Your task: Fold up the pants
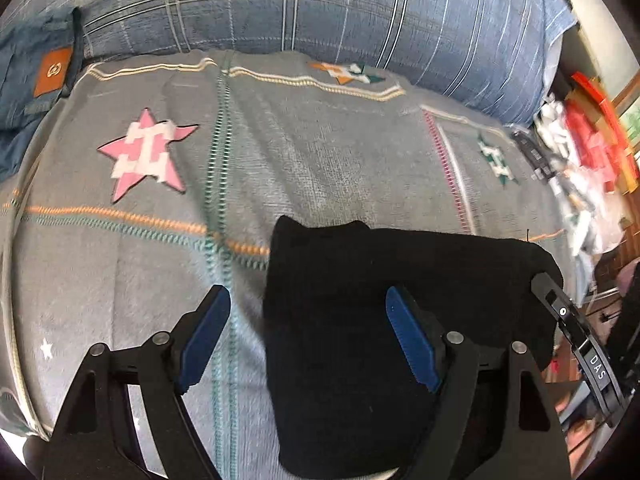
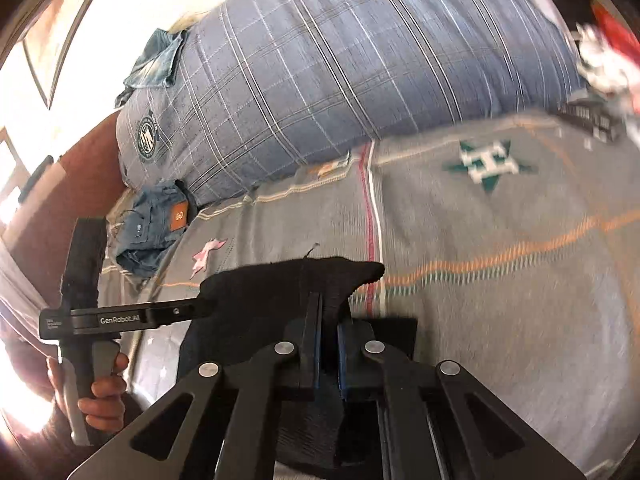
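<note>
The black pants (image 1: 360, 280) lie bunched on a grey star-patterned blanket (image 1: 160, 240). My left gripper (image 1: 308, 296) hovers open over their left edge, one blue pad (image 1: 412, 340) above the black cloth and the other above the blanket. In the right wrist view my right gripper (image 2: 328, 312) is shut on a raised fold of the pants (image 2: 280, 280), with cloth pinched between the pads. A hand (image 2: 104, 396) holds the left gripper's handle at the left of that view. The right gripper's frame (image 1: 576, 332) shows at the pants' right edge.
A large blue plaid pillow (image 1: 320, 8) lies along the far side of the blanket. Folded jeans (image 1: 36, 80) with a tan patch sit at the far left. Red and white clutter (image 1: 580, 152) and a dark remote-like object (image 1: 532, 152) crowd the right edge.
</note>
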A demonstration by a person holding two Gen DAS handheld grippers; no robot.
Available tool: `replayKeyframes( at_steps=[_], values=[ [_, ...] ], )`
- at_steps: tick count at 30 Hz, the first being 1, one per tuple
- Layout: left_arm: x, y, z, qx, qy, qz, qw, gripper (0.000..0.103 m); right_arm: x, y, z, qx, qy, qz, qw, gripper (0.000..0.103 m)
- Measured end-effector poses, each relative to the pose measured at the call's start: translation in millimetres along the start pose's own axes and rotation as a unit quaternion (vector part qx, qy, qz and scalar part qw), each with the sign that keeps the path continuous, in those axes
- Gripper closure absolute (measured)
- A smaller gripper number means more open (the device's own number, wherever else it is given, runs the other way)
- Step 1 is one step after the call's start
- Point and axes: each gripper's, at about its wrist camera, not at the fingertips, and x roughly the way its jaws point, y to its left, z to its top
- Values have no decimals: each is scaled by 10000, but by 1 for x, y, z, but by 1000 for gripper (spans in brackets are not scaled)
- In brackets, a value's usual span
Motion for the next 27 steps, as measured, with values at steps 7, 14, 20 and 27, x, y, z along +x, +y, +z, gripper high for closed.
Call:
replayKeyframes(
  at_steps=[7,14,20,27],
  values=[
    [-27,23,-11,-67,-116,-207,9997,22,2,-31,-12,688,338,62,9970,88],
    [-21,33,-52,-29,228,-492,9985,22,-8,-38,-43,1076,779,453,9901,60],
    [-25,-1,-63,340,-55,19,9994,22,-26,-3,-43,17,412,38,9991,89],
    [-31,-22,-72,727,-455,546,9948,22,-14,-19,-61,340,581,-31,9977,87]
  ],
)
